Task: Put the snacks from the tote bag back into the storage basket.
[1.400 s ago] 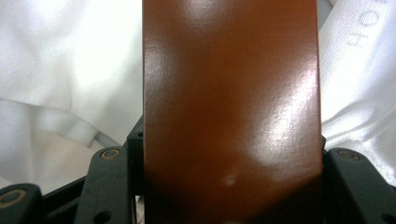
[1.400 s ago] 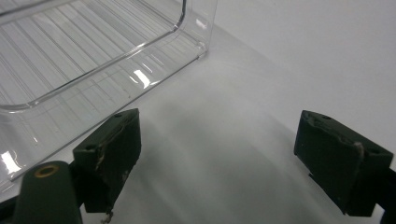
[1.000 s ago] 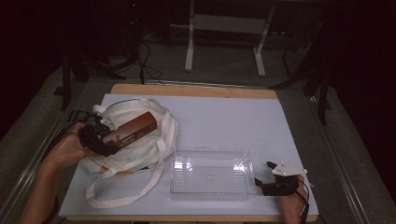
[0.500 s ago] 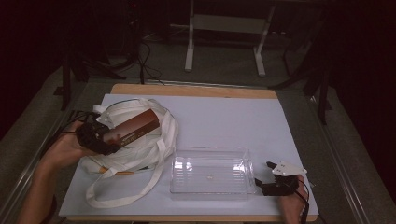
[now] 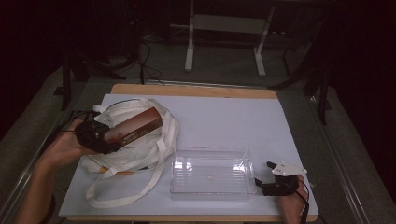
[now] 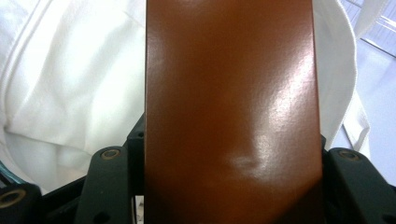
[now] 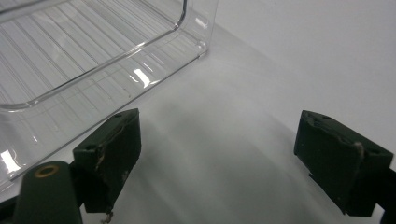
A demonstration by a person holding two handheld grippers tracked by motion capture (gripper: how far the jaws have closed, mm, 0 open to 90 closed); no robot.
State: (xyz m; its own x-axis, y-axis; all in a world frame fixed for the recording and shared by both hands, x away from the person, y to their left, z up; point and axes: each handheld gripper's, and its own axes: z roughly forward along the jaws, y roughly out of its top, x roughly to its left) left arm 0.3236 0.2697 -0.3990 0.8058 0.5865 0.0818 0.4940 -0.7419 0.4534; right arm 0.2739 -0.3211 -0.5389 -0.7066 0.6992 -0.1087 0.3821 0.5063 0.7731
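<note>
**The brown box could slip or catch on the bag straps**

The left tool (image 5: 100, 137) is closed partway on a long brown box (image 5: 135, 128), with one black jaw pressed on each side of it. In the left gripper view the brown box (image 6: 231, 107) runs straight up between the jaws. The box sits over a white cloth bag (image 5: 140, 149) at about 9 o'clock on the white surface (image 5: 224, 116). It points toward 2 o'clock and tips up a little at the far end.

The right tool (image 5: 273, 182) rests on the surface at about 5 o'clock. Its jaws are wide apart and hold nothing. It sits just beside the right end of a clear plastic tray (image 5: 210, 170), which has nothing in it. In the right gripper view, the tray's corner (image 7: 93, 60) is near one jaw but not between the two.

What could go wrong, I think:

- The tool holds the box only at one end. The long free end is heavy, so the box could droop or slide out.
- The box looks shiny and smooth, and that makes a slip more likely.
- The bag's long straps (image 5: 126, 191) lie in loops between the box and the tray. A strap could snag the box and drag the bag along.
- The tray is light. If the box bumps its wall, the tray could slide, since the right tool is not holding it
</note>
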